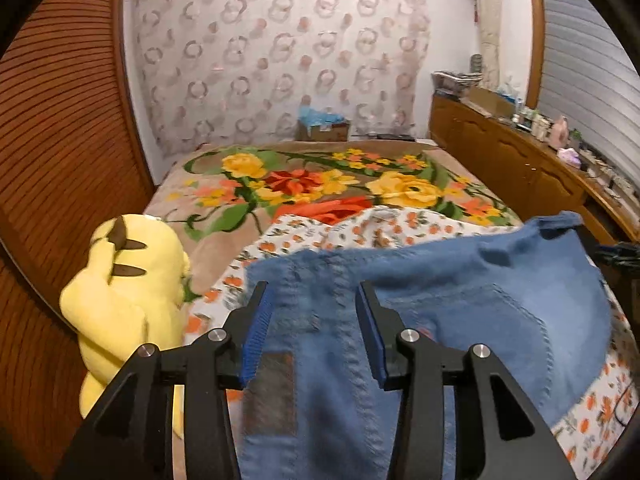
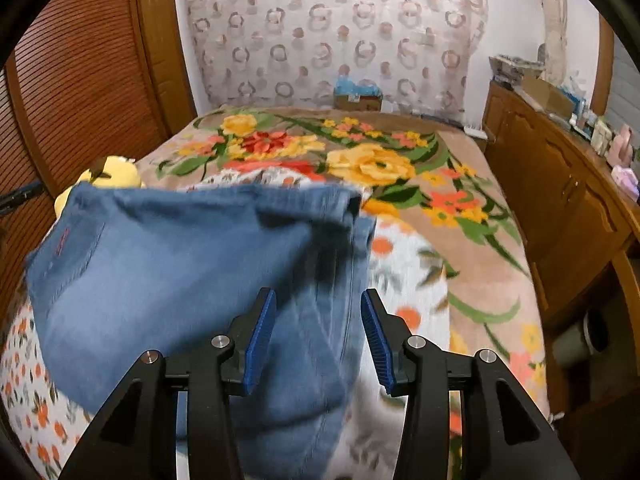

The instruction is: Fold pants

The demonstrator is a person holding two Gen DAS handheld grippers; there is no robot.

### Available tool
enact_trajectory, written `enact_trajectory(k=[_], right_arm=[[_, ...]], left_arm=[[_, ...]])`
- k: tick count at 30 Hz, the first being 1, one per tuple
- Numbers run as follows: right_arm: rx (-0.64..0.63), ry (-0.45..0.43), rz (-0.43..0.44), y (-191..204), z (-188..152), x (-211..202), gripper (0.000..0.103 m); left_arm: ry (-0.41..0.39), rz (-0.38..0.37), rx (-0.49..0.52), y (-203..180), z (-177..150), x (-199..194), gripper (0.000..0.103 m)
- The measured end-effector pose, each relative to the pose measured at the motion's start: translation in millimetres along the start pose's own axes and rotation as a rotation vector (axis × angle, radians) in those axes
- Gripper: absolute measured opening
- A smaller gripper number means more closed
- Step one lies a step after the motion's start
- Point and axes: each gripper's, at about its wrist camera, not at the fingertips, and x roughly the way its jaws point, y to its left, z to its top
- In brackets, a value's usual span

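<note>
Left claw [image 1: 314, 326]: jaws apart, pads clear of the fabric. Right claw [image 2: 318, 334]: jaws apart, nothing clamped. The blue jeans [image 1: 460, 312] lie beneath and ahead of both claws on a white orange-print sheet [image 1: 400, 230]. A yellow plush toy [image 1: 124, 292] sits left of the left claw.

left tool [image 1: 314, 332]: black angular linkage arms | round silver screws at pivots | ribbed blue pads [image 1: 256, 336] || right tool [image 2: 318, 336]: same black frame, silver screws, blue pads [image 2: 260, 340]
</note>
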Motion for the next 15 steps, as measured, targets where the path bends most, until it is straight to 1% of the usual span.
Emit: enact_trajectory(k=[1, 2, 3, 5, 8, 9, 11, 13, 15], right_arm=[[0.009, 0.011, 0.006, -2, -2, -1, 0.046], [0.016, 0.021, 0.013, -3, -5, 0, 0.046], [0.022, 0.028, 0.018, -4, -8, 1, 0.046], [0.029, 0.034, 0.027, -4, -12, 0, 0.046], [0.032, 0.047, 0.026, -2, -16, 2, 0.046], [0.039, 0.05, 0.028, -2, -17, 2, 0.037], [0.044, 0.05, 0.038, -3, -18, -1, 0.012], [0.035, 0.02, 0.039, -1, -17, -12, 0.01], [0.03, -0.03, 0.031, 1, -15, -30, 0.009]], left_arm=[[0.005, -0.016, -0.002, -3, -3, -2, 0.051], [0.005, -0.027, -0.005, -6, -6, -4, 0.066], [-0.001, -0.035, -0.009, -10, -10, -7, 0.071], [-0.003, -0.044, -0.005, -15, -16, -11, 0.073], [-0.005, -0.044, -0.009, -21, -24, -17, 0.073], [-0.008, -0.044, -0.016, -21, -25, -19, 0.073], [-0.002, -0.048, -0.029, -22, -29, -22, 0.073], [0.001, -0.042, -0.026, -22, -33, -24, 0.073], [0.001, -0.029, -0.019, -24, -37, -26, 0.073]])
